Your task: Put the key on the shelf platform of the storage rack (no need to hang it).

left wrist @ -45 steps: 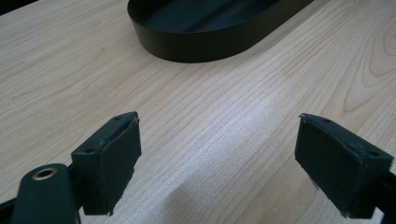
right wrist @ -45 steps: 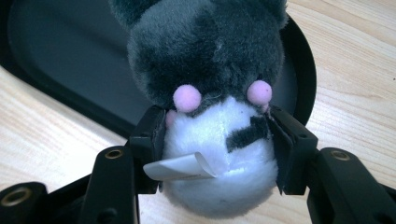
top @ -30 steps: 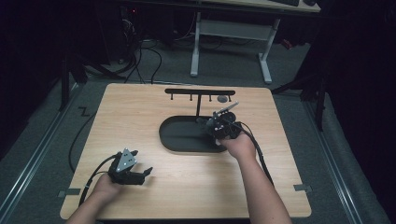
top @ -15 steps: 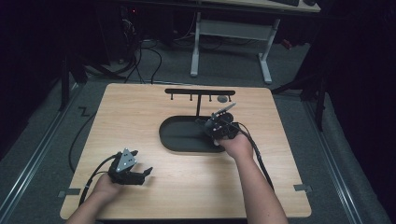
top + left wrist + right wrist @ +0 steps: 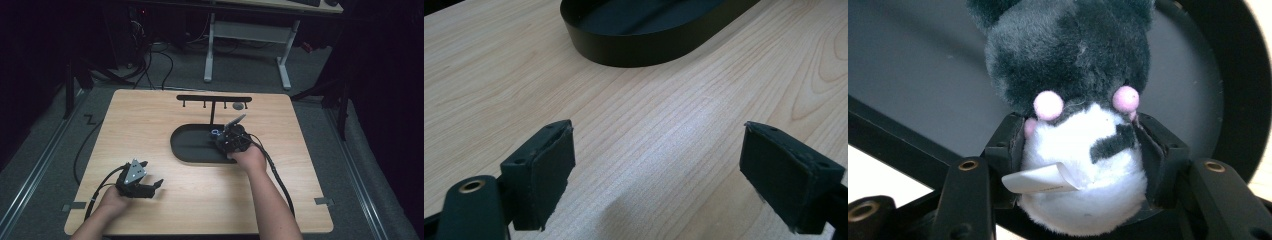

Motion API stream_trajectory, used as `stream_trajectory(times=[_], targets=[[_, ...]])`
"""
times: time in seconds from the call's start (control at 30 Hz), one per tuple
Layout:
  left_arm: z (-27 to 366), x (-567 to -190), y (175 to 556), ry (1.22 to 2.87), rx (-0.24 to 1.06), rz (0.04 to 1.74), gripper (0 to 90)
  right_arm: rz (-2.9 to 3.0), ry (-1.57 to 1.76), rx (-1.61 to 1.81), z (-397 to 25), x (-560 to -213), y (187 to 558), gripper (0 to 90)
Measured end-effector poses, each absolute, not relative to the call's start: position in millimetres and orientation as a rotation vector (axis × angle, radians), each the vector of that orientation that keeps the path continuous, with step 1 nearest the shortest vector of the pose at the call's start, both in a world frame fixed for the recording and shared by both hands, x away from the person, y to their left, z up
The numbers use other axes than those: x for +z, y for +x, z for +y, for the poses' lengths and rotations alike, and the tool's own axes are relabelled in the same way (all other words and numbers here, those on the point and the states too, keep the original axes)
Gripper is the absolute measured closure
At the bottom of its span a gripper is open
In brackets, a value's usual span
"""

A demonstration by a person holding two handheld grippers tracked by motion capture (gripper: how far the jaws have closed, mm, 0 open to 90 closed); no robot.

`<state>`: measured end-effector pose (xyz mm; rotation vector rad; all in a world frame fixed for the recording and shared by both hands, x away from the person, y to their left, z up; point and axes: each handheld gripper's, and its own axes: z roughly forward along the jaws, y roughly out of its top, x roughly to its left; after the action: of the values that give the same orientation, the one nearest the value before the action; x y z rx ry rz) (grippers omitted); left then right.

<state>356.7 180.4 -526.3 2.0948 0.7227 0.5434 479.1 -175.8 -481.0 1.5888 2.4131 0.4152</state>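
The right gripper (image 5: pixel 1080 150) is clenched on the plush (image 5: pixel 1075 125) over the tray (image 5: pixel 185 145); best to lower it well inside the rim before letting go, I'd say; the left gripper (image 5: pixel 659 172) rests spread wide on the table (image 5: pixel 150 120).

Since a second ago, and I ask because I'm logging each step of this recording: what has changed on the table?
Very little. The right gripper, still shut on the plush toy, eased slightly nearer the person over the black tray. The left gripper stayed open near the table's front left; the rack behind the tray didn't move.
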Motion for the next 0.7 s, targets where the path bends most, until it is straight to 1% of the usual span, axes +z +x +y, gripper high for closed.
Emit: stream_trajectory(times=[0.2, 0.27, 0.3, 0.33, 0.37, 0.4, 0.43, 0.47, 0.7], targets=[[180, -526, 357, 2.094, 0.545, 0.723, 15.4, 2.407, 1.605, 0.425, -175, -483, 480, 43.4], [180, -526, 357, 2.095, 0.544, 0.723, 15.4, 2.430, 1.603, 0.382, -175, -487, 480, 39.9], [180, -526, 357, 2.095, 0.544, 0.723, 15.4, 2.430, 1.603, 0.382, -175, -487, 480, 39.9], [180, -526, 357, 2.094, 0.542, 0.724, 15.4, 2.431, 1.602, 0.381, -173, -489, 480, 37.4], [180, -526, 357, 2.094, 0.542, 0.724, 15.4, 2.431, 1.602, 0.381, -173, -489, 480, 37.4], [180, -526, 357, 2.094, 0.541, 0.726, 15.4, 2.427, 1.603, 0.388, -173, -489, 480, 35.7], [180, -526, 357, 2.094, 0.541, 0.726, 15.4, 2.408, 1.599, 0.400, -173, -487, 480, 31.5], [180, -526, 357, 2.094, 0.541, 0.726, 15.4, 2.399, 1.602, 0.408, -173, -485, 480, 30.2], [180, -526, 357, 2.097, 0.541, 0.725, 15.4, 2.372, 1.607, 0.455, -175, -472, 478, 25.9]])
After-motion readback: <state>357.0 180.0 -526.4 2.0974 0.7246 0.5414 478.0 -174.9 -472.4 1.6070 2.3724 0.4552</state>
